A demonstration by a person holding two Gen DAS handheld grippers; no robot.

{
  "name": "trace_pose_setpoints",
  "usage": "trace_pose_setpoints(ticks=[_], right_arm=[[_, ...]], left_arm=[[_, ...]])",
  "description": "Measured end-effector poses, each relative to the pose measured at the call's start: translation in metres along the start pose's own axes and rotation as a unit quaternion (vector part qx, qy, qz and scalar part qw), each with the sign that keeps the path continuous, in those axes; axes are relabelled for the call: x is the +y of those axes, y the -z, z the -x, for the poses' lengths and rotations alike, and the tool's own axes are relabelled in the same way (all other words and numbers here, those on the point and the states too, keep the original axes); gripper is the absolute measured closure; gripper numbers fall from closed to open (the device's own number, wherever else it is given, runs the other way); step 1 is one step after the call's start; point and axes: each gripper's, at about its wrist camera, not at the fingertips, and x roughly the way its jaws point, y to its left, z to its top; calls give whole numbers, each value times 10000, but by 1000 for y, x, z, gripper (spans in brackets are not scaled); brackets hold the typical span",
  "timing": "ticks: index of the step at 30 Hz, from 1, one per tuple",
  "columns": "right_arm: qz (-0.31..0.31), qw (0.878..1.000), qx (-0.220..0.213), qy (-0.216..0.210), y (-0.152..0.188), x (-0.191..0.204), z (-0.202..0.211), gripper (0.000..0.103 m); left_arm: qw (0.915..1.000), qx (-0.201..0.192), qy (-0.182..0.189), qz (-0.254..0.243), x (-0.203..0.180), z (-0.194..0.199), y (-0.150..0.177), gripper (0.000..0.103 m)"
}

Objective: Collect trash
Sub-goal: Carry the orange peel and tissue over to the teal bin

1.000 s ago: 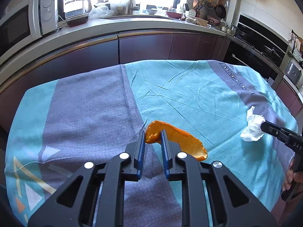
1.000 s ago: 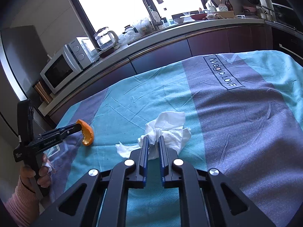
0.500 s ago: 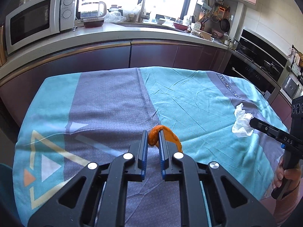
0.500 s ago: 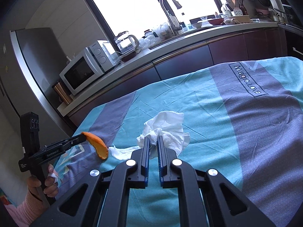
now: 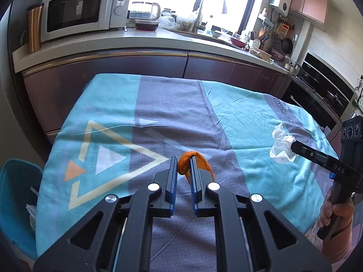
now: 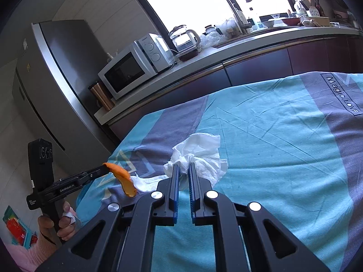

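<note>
A curved strip of orange fruit peel [image 5: 194, 161] is pinched between the 2 fingers of the left gripper [image 5: 183, 167] and held clear above the teal-and-grey patterned tablecloth [image 5: 172, 111]; a blue plastic bin [image 5: 13, 195] is seen below the table's left edge. A crumpled white paper tissue [image 6: 199, 156] is clamped in the right gripper [image 6: 183, 173], raised over the cloth.

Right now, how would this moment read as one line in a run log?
left gripper: shut on curled orange peel, lifted | right gripper: shut on crumpled white tissue | blue bin: beside table
</note>
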Motion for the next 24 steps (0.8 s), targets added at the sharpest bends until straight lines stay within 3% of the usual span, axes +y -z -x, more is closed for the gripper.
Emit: trace_pose_setpoints(ticks=[8, 11, 20, 24], right_arm=[[181, 9990, 259, -313, 8, 31, -20, 96], [250, 9982, 352, -411, 11, 42, -28, 96], [417, 9948, 688, -621, 22, 66, -52, 96], [436, 9937, 799, -653, 27, 70, -61, 96]], left_arm=[[9992, -51, -178, 360, 30, 24, 22, 92], [9986, -62, -347, 400, 38, 29, 31, 92], [9984, 37, -407, 382, 48, 27, 46, 90], [9988, 61, -369, 316, 48, 23, 45, 78]])
